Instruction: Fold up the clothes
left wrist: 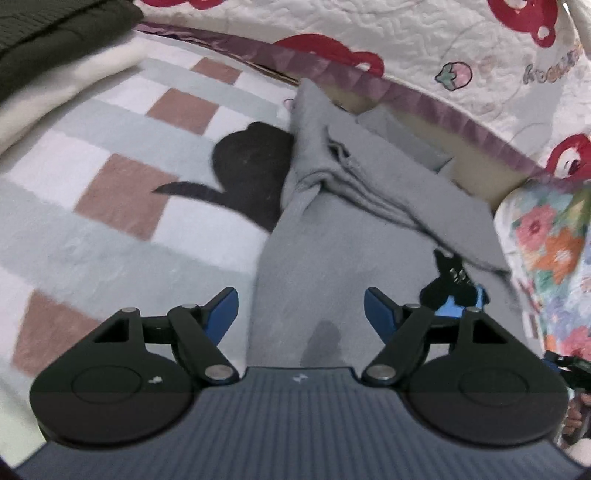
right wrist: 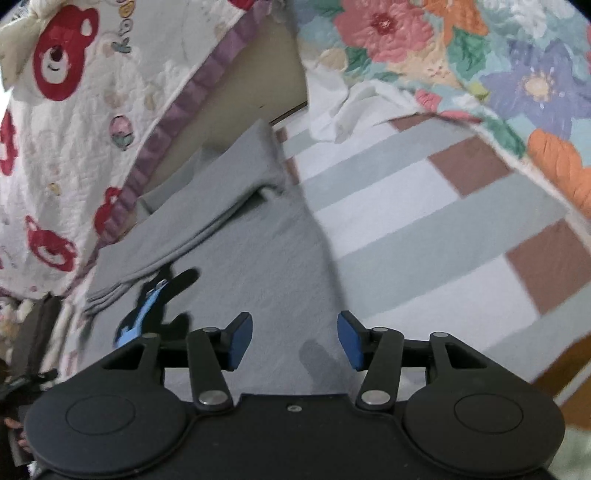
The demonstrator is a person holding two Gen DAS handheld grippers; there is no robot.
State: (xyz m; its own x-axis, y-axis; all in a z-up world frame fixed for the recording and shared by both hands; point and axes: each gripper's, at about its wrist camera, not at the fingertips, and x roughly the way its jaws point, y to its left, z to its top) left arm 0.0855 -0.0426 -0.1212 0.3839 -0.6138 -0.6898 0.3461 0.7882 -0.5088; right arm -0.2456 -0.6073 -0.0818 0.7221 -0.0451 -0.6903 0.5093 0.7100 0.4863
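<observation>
I'm looking at a bed covered by a checked blanket (left wrist: 122, 177) in pale green, white and brown squares, with a black silhouette shape (left wrist: 255, 166) printed on it. Along the far edge I see a white quilt (left wrist: 424, 55) with red bear faces and a purple ruffled border (left wrist: 332, 70); a small strawberry motif (left wrist: 453, 75) sits on it. On my right view, a floral quilt (right wrist: 461, 55) with pink, orange and purple flowers drapes over the blanket's corner. Top left, there's something dark (left wrist: 55, 33) resting on cream fabric (left wrist: 62, 92).
</observation>
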